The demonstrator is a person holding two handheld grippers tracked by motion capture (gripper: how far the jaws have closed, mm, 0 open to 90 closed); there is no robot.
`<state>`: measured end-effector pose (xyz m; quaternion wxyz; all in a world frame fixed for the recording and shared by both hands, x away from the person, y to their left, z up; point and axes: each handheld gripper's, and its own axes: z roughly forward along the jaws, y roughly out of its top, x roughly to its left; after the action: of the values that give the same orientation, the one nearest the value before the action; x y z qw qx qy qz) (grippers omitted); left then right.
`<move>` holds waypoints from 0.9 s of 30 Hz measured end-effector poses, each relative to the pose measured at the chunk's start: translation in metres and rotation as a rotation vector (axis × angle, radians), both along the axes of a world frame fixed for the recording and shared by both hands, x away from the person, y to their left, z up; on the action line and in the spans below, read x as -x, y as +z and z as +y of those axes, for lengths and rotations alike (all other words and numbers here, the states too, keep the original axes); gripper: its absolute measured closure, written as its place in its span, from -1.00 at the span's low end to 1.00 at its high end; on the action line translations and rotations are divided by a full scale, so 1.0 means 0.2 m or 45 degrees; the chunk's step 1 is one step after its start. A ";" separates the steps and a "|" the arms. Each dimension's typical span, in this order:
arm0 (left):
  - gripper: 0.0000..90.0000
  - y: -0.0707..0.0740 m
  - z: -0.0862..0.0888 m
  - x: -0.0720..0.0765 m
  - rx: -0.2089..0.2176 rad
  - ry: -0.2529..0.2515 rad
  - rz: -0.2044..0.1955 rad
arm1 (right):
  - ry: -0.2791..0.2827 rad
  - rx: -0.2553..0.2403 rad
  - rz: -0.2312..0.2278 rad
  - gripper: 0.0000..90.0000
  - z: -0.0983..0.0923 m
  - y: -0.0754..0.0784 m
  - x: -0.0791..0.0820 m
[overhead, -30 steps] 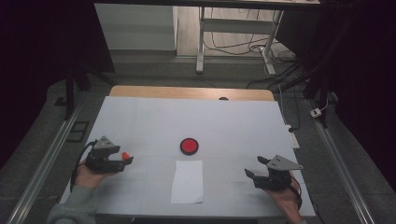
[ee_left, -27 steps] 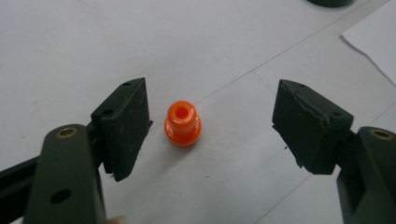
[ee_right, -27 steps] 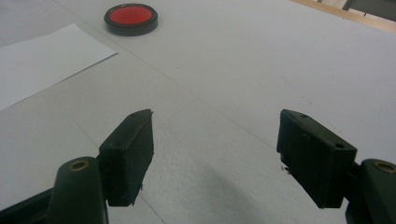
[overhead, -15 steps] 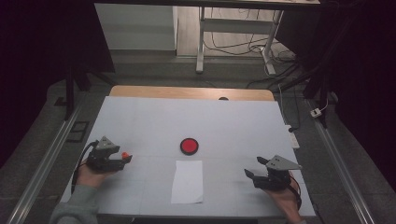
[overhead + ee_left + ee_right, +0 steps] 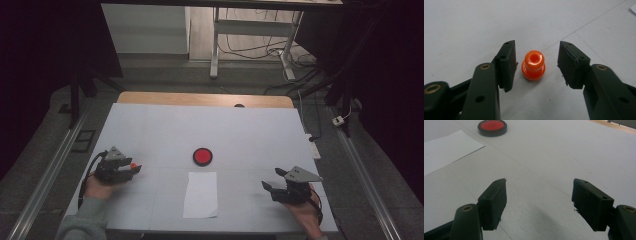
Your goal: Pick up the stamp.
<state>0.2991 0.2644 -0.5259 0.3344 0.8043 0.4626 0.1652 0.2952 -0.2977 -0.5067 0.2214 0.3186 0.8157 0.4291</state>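
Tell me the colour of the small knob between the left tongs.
Bright orange knob, glossy; clearest in the left gripper view.

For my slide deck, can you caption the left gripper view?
Left gripper, jaws just closing, straddles a small orange stamp-like piece standing on the white table, pads not yet touching.

Dim, dark surroundings, soft shadows

left tool [image 5: 136, 167]: black body, grey three-cornered plate, black cable
right tool [image 5: 270, 181]: black, brass-coloured rivets
sleeve [image 5: 82, 224]: grey-green
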 end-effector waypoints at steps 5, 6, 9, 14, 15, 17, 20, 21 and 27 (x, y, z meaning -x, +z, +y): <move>0.28 0.00 0.00 0.00 0.000 -0.009 0.001 | -0.002 0.000 0.000 -0.39 0.00 0.00 0.00; 0.31 0.00 0.00 0.00 0.000 -0.009 0.001 | -0.001 0.002 0.000 -0.39 0.00 0.00 0.00; 0.39 -0.01 0.01 -0.01 0.003 -0.010 0.001 | -0.002 0.002 0.000 -0.39 0.00 0.00 0.00; 0.55 -0.01 0.00 -0.01 0.001 -0.016 0.002 | -0.003 0.001 -0.001 -0.39 0.00 0.00 0.00; 0.56 -0.01 0.00 -0.01 0.001 -0.016 0.002 | -0.003 -0.001 -0.002 -0.39 0.00 0.00 0.00; 0.58 -0.01 0.01 -0.01 -0.001 -0.015 0.003 | -0.001 -0.006 -0.001 -0.39 0.00 0.00 0.00; 0.60 -0.02 0.01 -0.01 0.008 -0.018 0.006 | -0.002 -0.006 -0.002 -0.39 0.00 0.00 0.00; 0.60 -0.02 0.02 -0.01 0.006 -0.021 0.005 | -0.002 -0.005 -0.002 -0.39 0.00 0.00 0.00; 0.61 0.00 0.02 0.00 -0.013 -0.014 -0.033 | -0.007 -0.006 -0.008 -0.38 0.00 0.01 0.00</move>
<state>0.2988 0.2678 -0.5268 0.3372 0.8062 0.4531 0.1760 0.2945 -0.2986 -0.5055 0.2244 0.3199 0.8131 0.4315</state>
